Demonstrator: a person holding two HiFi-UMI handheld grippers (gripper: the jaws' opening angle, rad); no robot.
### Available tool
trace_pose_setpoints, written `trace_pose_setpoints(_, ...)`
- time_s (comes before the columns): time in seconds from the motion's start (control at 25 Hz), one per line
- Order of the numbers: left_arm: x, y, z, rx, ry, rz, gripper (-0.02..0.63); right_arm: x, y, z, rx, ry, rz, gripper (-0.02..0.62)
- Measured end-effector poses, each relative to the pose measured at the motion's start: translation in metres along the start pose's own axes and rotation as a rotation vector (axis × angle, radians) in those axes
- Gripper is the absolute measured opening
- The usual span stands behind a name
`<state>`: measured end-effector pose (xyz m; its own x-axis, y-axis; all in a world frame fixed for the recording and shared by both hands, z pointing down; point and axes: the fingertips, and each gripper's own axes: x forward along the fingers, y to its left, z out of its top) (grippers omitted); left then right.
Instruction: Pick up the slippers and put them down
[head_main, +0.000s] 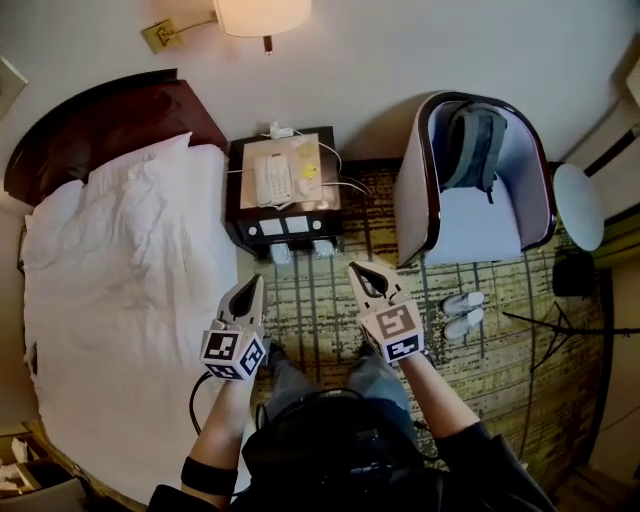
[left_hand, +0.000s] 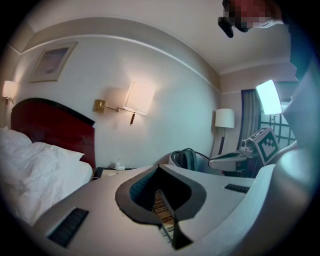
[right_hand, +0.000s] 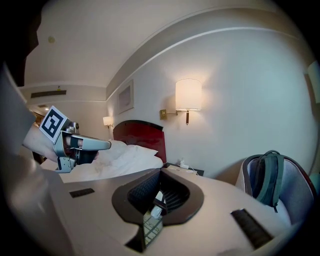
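A pair of white slippers (head_main: 465, 301) lies side by side on the patterned carpet, in front of the armchair, at the right of the head view. My left gripper (head_main: 254, 282) is held out over the carpet beside the bed, shut and empty. Level with it is my right gripper (head_main: 358, 268), also shut with nothing in it; the slippers lie to its right and a little nearer me. In the left gripper view the jaws (left_hand: 160, 168) meet, and the right gripper (left_hand: 235, 159) shows alongside. In the right gripper view the jaws (right_hand: 160, 171) are closed too. Neither gripper view shows the slippers.
A bed (head_main: 120, 300) with white covers fills the left. Straight ahead stands a dark nightstand (head_main: 243, 225) with a phone (head_main: 272, 178); two small white things (head_main: 281, 254) lie at its foot. The armchair (head_main: 415, 200) holds a backpack (head_main: 474, 145). A round table (head_main: 578, 205) and a dark stand (head_main: 560, 322) are at the right.
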<state>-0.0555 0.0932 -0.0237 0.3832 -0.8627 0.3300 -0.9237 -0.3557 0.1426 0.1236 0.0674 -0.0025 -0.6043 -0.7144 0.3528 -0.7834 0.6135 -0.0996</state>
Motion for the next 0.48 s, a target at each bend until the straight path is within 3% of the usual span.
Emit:
trace_pose_setpoints(0.24,0.012,0.033,-0.002,0.034,0.024,-0.118,0.000,0.033,0.022,-0.003,0.100,0.005,-0.094,0.008)
trace_pose_setpoints(0.48,0.027,0.076,-0.019,0.102,0.062,-0.150,0.000,0.077,0.039,-0.010,0.118,0.009,-0.128,0.026)
